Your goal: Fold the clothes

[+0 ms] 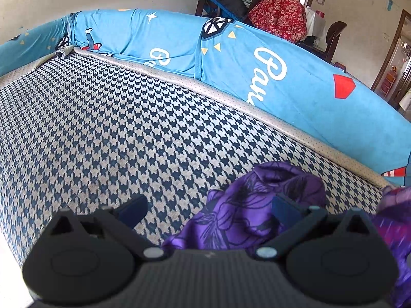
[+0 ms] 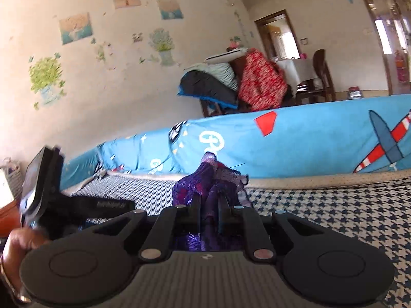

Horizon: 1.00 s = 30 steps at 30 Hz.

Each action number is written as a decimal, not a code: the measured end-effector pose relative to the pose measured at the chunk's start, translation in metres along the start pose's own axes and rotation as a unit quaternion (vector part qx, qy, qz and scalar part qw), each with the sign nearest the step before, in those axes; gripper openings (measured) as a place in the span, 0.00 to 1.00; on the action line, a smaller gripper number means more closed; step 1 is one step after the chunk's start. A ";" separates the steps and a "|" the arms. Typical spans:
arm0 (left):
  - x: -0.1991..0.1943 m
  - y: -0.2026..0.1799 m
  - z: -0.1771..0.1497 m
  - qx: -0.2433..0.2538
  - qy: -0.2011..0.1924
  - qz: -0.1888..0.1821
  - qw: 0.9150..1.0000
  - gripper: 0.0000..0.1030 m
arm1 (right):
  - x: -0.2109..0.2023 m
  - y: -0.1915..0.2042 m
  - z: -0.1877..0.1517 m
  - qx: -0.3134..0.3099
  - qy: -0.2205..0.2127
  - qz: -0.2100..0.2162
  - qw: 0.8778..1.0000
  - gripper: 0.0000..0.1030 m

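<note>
Left wrist view: the left gripper (image 1: 209,209) hangs with fingers wide apart and empty over the houndstooth mattress (image 1: 108,128), the purple garment (image 1: 251,205) crumpled beside one finger. Right wrist view: the right gripper (image 2: 209,211) pinches the garment's bunched cloth — the opening pick-up, apparently. Next (likely): the free fingers need a second edge to spread it flat.

A patterned seat cushion (image 1: 102,128) is spread across the near ground, and a draped backrest (image 1: 282,77) is set along its far edge. A crumpled garment (image 1: 251,205) is laid on the cushion at the near right. Behind the backrest, at the far right, piled bedding (image 2: 231,84) is stacked on a chair.
</note>
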<state>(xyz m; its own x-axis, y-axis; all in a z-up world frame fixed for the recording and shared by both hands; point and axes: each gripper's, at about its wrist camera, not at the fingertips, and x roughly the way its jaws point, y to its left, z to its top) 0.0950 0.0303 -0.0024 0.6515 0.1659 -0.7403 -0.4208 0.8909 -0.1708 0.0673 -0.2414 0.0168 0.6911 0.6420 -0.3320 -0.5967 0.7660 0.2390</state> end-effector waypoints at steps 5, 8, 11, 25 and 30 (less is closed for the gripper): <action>0.006 -0.009 -0.003 0.010 0.011 -0.010 1.000 1.00 | 0.010 0.023 -0.025 -0.045 0.066 0.051 0.995 0.12; 0.014 -0.011 -0.008 0.017 0.027 -0.006 0.999 1.00 | 0.013 0.038 -0.040 -0.092 0.098 0.070 0.988 0.12; 0.028 -0.014 -0.013 0.033 0.055 -0.002 0.998 1.00 | 0.015 0.045 -0.053 -0.117 0.118 0.076 0.983 0.13; 0.057 -0.003 -0.028 0.070 0.113 0.050 0.990 1.00 | -0.009 0.015 -0.027 -0.066 0.086 0.095 0.990 0.18; 0.058 0.002 -0.028 0.072 0.115 0.048 0.990 1.00 | 0.008 -0.018 -0.019 0.030 0.097 0.024 0.995 0.30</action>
<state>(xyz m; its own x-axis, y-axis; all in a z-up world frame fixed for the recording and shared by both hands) 0.1145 0.0294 -0.0637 0.4440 0.1672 -0.8803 -0.3686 0.9295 -0.0094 0.0755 -0.2503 -0.0074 0.5665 0.6645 -0.4873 -0.5978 0.7384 0.3120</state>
